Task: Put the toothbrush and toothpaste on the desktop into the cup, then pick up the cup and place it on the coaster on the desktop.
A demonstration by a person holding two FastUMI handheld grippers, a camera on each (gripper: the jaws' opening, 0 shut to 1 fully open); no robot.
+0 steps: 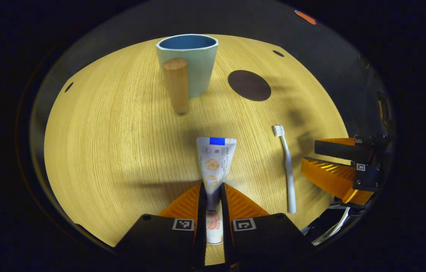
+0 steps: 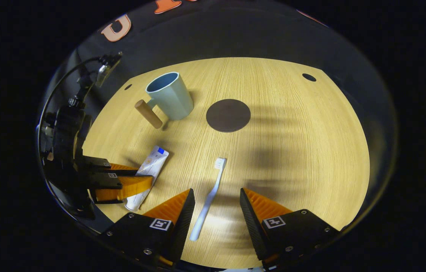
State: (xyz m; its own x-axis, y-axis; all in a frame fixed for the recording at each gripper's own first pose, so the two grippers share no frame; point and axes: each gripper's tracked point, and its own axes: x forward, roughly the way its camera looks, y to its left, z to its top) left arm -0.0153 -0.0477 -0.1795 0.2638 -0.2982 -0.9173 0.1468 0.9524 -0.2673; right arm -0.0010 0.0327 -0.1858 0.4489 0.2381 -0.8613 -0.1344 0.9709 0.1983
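Observation:
A white toothpaste tube (image 1: 214, 166) lies flat on the wooden desktop (image 1: 103, 151), and my left gripper (image 1: 213, 192) is shut on its lower part. In the right gripper view the same tube (image 2: 148, 170) lies between the left gripper's fingers (image 2: 122, 185). A pale blue toothbrush (image 2: 209, 198) lies between the fingers of my open right gripper (image 2: 216, 198), bristles pointing away. The toothbrush (image 1: 286, 170) also lies right of the tube, with the right gripper (image 1: 333, 166) beside it. A light blue cup (image 1: 188, 62) with a wooden handle (image 1: 177, 90) stands upright at the far side. A dark round coaster (image 1: 249, 85) lies right of the cup.
Small dark holes (image 2: 309, 77) mark the desktop's far corners. Black cloth wall stands behind the table. The desktop's right half (image 2: 311, 151) holds nothing but shadows. A cable and mount (image 2: 101, 66) rise above the left gripper.

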